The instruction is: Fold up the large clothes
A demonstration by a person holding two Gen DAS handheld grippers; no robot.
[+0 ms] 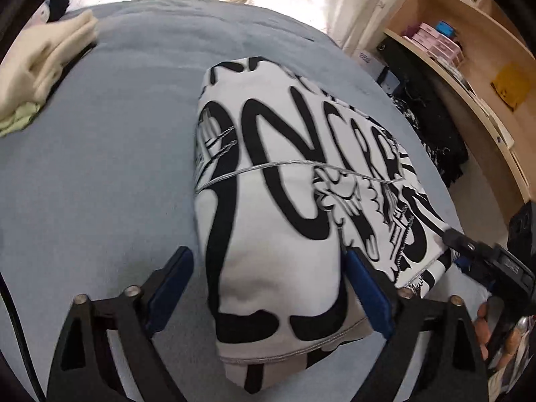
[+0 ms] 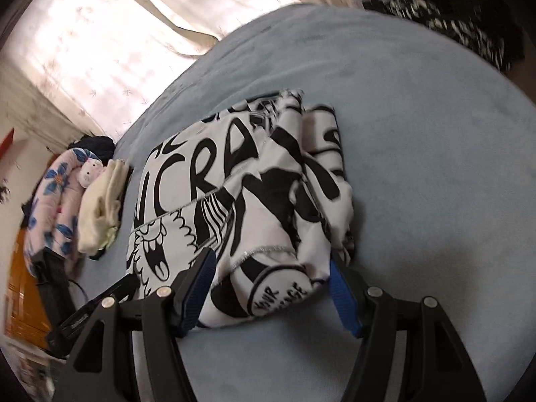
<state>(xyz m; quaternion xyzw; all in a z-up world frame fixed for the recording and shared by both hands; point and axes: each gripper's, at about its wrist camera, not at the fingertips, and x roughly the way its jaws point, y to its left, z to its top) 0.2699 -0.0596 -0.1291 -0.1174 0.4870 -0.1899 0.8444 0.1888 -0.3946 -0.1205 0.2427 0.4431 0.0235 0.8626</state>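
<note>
A white garment with bold black lettering (image 1: 284, 174) lies folded into a thick bundle on the blue bed cover (image 1: 117, 150). My left gripper (image 1: 268, 281) straddles its near end with the jaws wide. The right pad touches the cloth and the left pad stands a little clear of it. In the right wrist view the same garment (image 2: 234, 184) shows its layered side. My right gripper (image 2: 269, 284) has both blue pads against the bundle's near corner, and it also shows at the garment's right corner (image 1: 469, 244) in the left wrist view.
Folded cream clothes (image 1: 50, 57) sit at the bed's far left, beside a floral quilt (image 2: 57, 201). Dark patterned clothes (image 1: 425, 127) hang off the right edge, in front of a wooden shelf (image 1: 469, 67). Curtains (image 2: 100, 33) close off the far side.
</note>
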